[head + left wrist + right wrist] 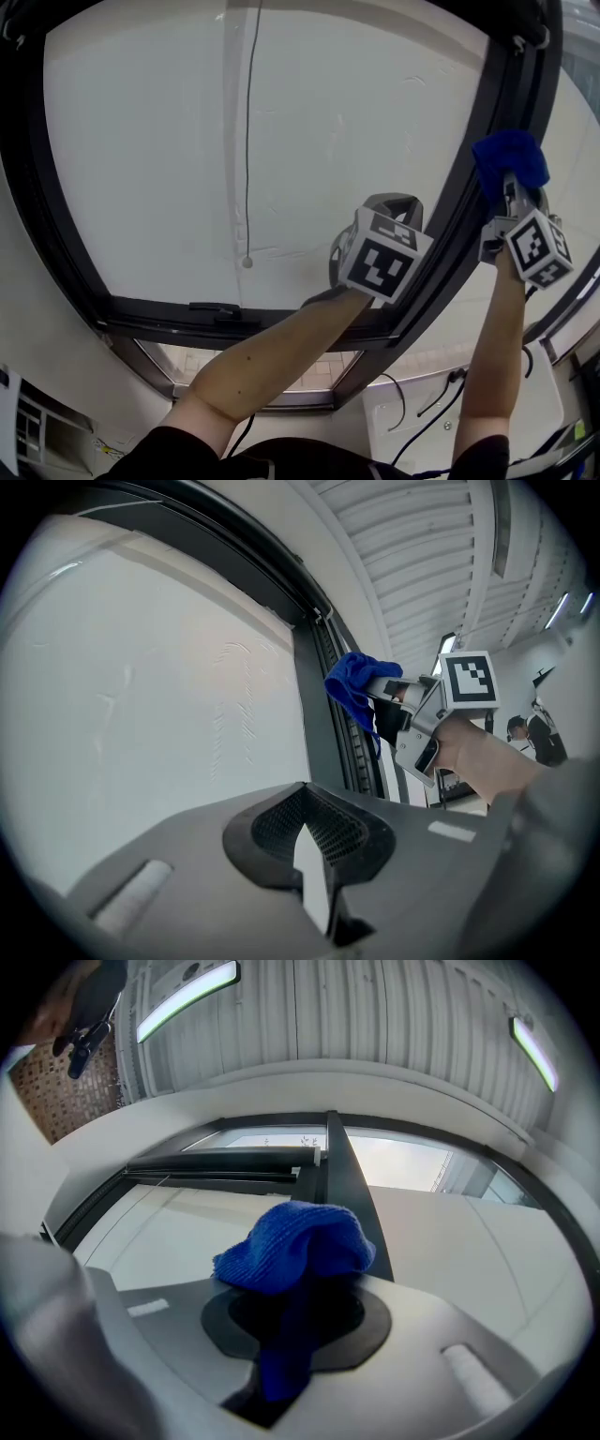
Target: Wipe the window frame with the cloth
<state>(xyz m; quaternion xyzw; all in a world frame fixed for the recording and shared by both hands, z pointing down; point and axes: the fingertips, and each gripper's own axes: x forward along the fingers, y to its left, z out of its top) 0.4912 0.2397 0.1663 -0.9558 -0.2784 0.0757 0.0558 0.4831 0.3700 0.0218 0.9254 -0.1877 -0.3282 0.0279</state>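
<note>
Blue cloth [509, 157] against the window frame [457, 211], clamped in the raised right gripper's [511, 190] jaws — left gripper [390, 210] alongside, jaws together.

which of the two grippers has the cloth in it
The right gripper: its jaws are shut on the blue cloth, held up at the dark window frame. The left gripper has its jaws together with nothing between them.

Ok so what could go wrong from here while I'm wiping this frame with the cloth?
1. The cloth is bunched over the right tongs, and only a strip looks pinched. Dragging it along the frame could pull it loose.
2. The left tongs, shut and empty, sit near the pane. A careless swing might knock it or snag the cord.
</note>
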